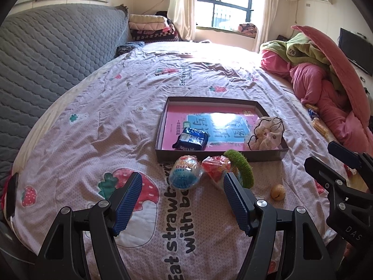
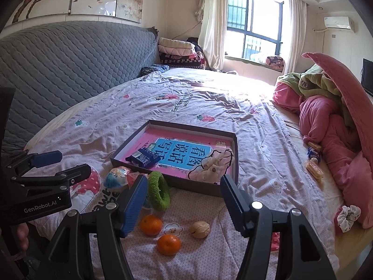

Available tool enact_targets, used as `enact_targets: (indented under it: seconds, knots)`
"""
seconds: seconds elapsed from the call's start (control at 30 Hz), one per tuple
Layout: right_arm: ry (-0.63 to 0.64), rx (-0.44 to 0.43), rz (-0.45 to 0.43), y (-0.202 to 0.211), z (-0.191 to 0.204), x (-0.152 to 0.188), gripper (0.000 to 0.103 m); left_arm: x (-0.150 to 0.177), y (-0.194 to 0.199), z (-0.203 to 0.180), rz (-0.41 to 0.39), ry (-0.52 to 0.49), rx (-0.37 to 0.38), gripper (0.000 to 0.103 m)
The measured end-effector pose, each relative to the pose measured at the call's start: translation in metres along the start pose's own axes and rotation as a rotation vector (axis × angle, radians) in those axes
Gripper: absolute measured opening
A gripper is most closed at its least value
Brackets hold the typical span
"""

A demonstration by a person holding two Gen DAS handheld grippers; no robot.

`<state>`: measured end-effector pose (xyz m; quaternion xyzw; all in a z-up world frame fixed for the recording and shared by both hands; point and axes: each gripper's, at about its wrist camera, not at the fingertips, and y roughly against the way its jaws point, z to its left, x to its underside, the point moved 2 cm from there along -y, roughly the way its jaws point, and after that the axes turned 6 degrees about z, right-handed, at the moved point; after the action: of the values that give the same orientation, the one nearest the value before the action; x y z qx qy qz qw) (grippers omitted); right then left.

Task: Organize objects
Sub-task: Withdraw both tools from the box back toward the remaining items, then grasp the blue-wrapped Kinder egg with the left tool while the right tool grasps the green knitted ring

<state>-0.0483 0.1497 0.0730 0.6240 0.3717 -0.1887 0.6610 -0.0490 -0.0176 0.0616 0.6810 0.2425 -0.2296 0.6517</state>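
A shallow dark box [image 1: 163, 126] [image 2: 229, 182] lies on the bed with a pink book, a blue snack packet [image 1: 191, 138] [image 2: 143, 157] and a white scrunchie [image 1: 267, 133] [image 2: 213, 168] inside. In front of it lie a blue-wrapped sweet [image 1: 185, 173] [image 2: 115, 177], a red-wrapped sweet [image 1: 215, 170], a green scrunchie [image 1: 241, 166] [image 2: 159, 190], a walnut [image 1: 278, 192] [image 2: 200, 229] and two tangerines [image 2: 151, 224] [image 2: 168, 244]. My left gripper [image 1: 183, 182] stands open just short of the sweets. My right gripper [image 2: 184, 186] stands open above the fruit, holding nothing.
A grey quilted headboard [image 1: 58, 53] runs along the left. Pink and green bedding [image 1: 321, 77] [image 2: 326, 107] is heaped at the right, with snack packets [image 2: 313, 161] and another scrunchie [image 2: 347, 217] beside it. A phone [image 1: 11, 200] lies at the bed's left edge.
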Motion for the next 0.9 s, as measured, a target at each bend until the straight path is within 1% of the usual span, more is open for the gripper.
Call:
enact_targets:
  seconds: [0.53,0.73,0.9]
  knots:
    - [0.044,-0.005,0.082,-0.022,0.004,0.043,0.064,0.03,-0.024,-0.007,0.069,-0.031,-0.008,0.074]
    - [0.06,-0.005,0.106,-0.028,0.008,0.052,0.064,0.035,-0.028,-0.007,0.082,-0.038,-0.012,0.074]
    - [0.067,-0.009,0.107,-0.029,0.012,0.053,0.064,0.038,-0.031,-0.006,0.089,-0.039,-0.01,0.074]
